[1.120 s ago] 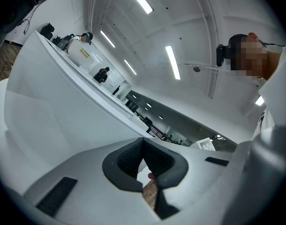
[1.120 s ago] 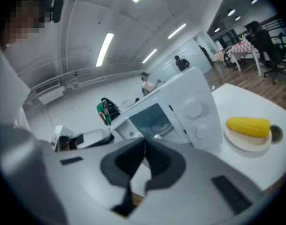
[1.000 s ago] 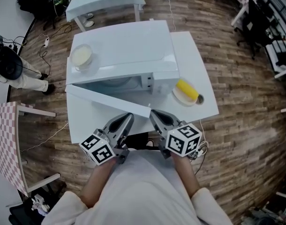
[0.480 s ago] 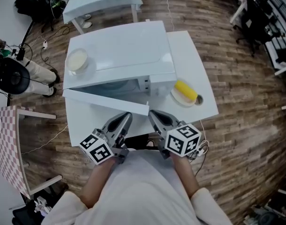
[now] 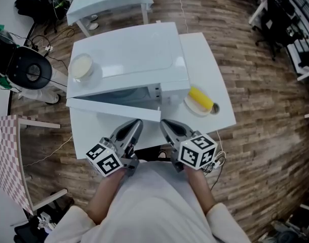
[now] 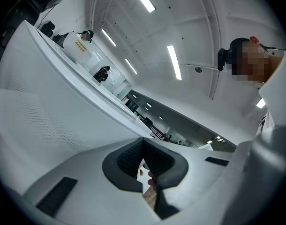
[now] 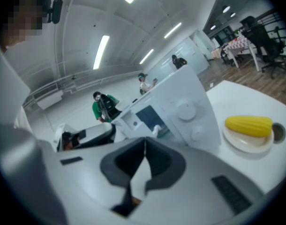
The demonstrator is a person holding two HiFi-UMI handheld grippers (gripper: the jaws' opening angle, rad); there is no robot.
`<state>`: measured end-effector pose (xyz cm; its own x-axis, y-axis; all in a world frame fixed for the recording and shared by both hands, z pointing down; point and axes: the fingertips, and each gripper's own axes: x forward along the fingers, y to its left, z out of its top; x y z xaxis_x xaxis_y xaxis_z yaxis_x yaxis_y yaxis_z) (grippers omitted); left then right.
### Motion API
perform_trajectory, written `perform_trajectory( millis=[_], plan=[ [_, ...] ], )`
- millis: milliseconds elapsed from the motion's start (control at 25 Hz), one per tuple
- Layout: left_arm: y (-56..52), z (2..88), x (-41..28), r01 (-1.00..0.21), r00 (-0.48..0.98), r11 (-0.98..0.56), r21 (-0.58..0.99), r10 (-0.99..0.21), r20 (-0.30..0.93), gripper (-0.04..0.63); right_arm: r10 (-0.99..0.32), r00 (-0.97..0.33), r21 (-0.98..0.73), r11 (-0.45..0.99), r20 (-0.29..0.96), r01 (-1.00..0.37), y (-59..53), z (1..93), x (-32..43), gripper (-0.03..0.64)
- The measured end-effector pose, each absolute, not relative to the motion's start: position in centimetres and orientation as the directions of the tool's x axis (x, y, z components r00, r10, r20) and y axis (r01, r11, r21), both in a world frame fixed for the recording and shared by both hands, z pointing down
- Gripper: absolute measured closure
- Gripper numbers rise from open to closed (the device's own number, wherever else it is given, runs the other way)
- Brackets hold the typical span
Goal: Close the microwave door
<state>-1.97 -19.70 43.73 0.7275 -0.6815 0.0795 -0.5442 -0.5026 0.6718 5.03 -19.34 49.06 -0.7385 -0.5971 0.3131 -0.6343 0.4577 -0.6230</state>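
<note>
Sitting on the left end of the microwave's (image 5: pixel 134 52) top is a pale round bowl (image 5: pixel 82 65). The microwave takes up the back and left of a white table (image 5: pixel 207 65), and its cavity faces the near edge. The microwave door (image 5: pixel 114 109) is open. Hinged at the left front corner of the oven, it slants out over the table toward the near edge, and its free end lies toward the middle.

The left gripper (image 5: pixel 133 127) is held at the near edge of the table with its tips just under the free end of the door; whether they touch it cannot be told from the head view. In the left gripper view the left gripper's (image 6: pixel 143 158) pads meet at the tip with nothing between them, and the door (image 6: pixel 49 107) fills the space to its left. The right gripper (image 5: pixel 167 125) is just beside it, pointing at the oven front. In its own view the right gripper (image 7: pixel 144 156) also has its pads closed together and empty, aimed at the control panel (image 7: pixel 185 111) with two knobs.

Toward the right edge of the table, just beside the oven, a white plate (image 5: pixel 195 107) carries a yellow corn cob (image 5: pixel 201 97).
</note>
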Motion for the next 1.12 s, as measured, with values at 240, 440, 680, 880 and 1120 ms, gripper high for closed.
perform_trajectory(
  millis=[240, 440, 680, 880, 1120],
  plan=[
    [-20.2, 43.8, -1.7, -0.540, 0.728, -0.502, 0.676, -0.682, 0.075, 0.577, -0.602, -0.735, -0.626, 0.452, 0.312, -0.636, -19.9, 49.1, 5.3, 0.594],
    [-20.5, 43.7, -1.7, -0.541, 0.729, -0.504, 0.673, -0.680, 0.076, 0.577, -0.601, -0.735, -0.629, 0.447, 0.315, -0.636, -20.1, 49.3, 5.3, 0.594],
    [-20.9, 43.8, -1.4, -0.531, 0.738, -0.514, 0.674, -0.672, 0.070, 0.577, -0.603, -0.732, -0.628, 0.444, 0.318, -0.639, -20.2, 49.3, 5.4, 0.594],
    [-21.1, 43.5, -1.0, -0.513, 0.746, -0.518, 0.684, -0.664, 0.056, 0.577, -0.597, -0.735, -0.626, 0.448, 0.321, -0.638, -20.0, 49.2, 5.1, 0.594],
    [-21.6, 43.6, -0.5, -0.506, 0.753, -0.528, 0.682, -0.656, 0.051, 0.577, -0.578, -0.749, -0.626, 0.462, 0.325, -0.628, -19.9, 49.2, 4.1, 0.594]
  ],
)
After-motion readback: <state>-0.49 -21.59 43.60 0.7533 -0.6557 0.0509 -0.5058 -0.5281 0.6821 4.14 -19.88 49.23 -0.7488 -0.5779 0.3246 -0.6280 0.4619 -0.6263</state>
